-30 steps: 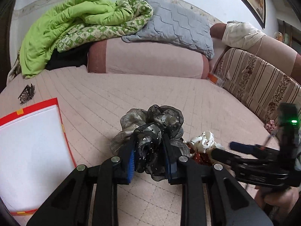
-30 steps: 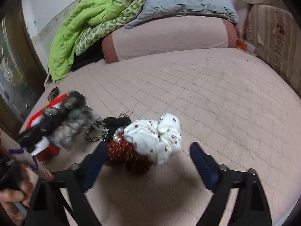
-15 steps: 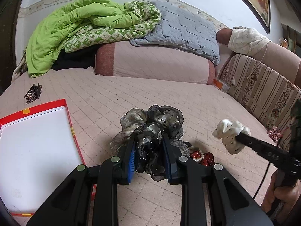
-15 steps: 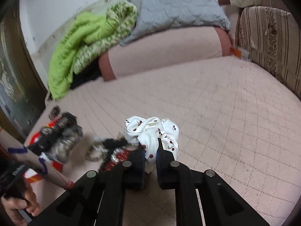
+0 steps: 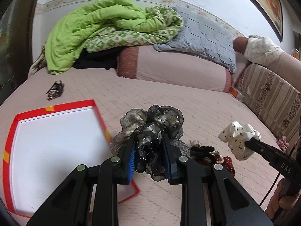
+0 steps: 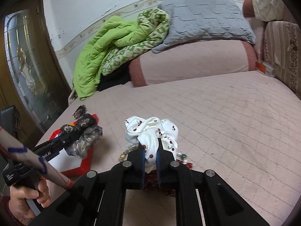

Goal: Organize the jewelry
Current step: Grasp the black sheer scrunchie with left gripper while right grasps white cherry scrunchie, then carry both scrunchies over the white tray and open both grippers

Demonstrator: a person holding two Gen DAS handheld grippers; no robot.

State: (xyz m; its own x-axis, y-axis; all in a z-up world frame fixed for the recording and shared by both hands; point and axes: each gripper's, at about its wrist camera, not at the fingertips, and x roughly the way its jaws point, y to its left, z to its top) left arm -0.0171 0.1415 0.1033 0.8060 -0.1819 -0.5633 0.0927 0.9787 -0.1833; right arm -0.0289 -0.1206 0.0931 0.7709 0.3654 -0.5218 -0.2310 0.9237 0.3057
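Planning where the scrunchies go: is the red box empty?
Empty as far as visible: the red box shows bare white floor, though the left gripper hides one corner.

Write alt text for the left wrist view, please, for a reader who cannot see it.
The left gripper clamps a dark sheer scrunchie beside an open red box on a pink quilted bed. At right, the right gripper holds a white cherry-print scrunchie.

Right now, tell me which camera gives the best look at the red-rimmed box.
The left wrist view: the red-rimmed box shows nearly its whole rim and white inside, beside the left gripper clamping the dark organza scrunchie. The right wrist view catches only a corner, mostly hidden behind that gripper and scrunchie.
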